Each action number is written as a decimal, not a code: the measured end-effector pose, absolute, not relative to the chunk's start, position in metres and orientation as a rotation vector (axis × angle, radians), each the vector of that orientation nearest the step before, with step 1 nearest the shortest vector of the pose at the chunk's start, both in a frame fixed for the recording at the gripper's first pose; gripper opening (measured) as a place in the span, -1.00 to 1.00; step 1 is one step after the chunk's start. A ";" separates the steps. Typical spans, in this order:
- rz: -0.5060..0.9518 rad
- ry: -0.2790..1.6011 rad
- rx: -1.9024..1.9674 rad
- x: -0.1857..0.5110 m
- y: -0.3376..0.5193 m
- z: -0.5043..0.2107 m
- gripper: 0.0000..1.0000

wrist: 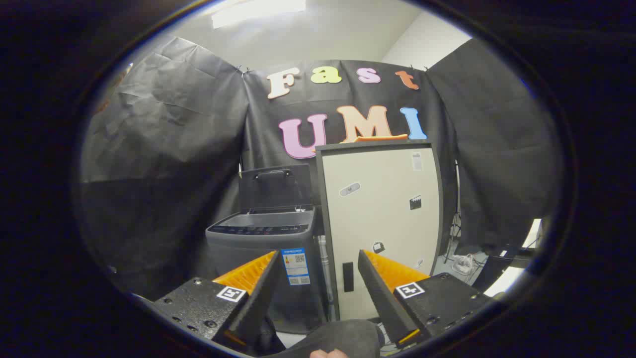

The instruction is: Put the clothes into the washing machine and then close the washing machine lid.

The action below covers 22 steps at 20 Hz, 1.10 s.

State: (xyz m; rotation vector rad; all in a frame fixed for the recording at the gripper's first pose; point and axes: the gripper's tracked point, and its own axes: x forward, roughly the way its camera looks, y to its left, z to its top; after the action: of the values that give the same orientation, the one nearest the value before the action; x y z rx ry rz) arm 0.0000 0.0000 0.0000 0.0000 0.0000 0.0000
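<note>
A grey top-loading washing machine (248, 248) stands beyond my fingers, a little to the left, against the black cloth wall. Its dark lid (273, 188) is raised upright at the back, leaving the tub mouth uncovered. My gripper (318, 253) is open, with its fingers wide apart and pressing on nothing. A dark grey piece of clothing (343, 335) sits low between the bases of the fingers, and a bit of a person's hand (328, 354) shows just under it. The inside of the tub is hidden from here.
A tall white cabinet (380, 209) with a dark frame stands right beside the washer, straight ahead of my right finger. An orange item (380, 138) lies on top of it. Cables and a white plug (464, 263) lie on the floor at the far right.
</note>
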 end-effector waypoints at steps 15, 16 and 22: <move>0.024 0.014 -0.027 0.000 0.007 -0.006 0.88; 0.023 0.009 -0.026 0.000 0.006 -0.005 0.88; 0.030 0.013 -0.023 0.001 0.010 -0.006 0.88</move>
State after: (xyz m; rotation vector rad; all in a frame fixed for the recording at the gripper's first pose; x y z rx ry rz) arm 0.0009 0.0100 -0.0062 -0.0232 0.0127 0.0304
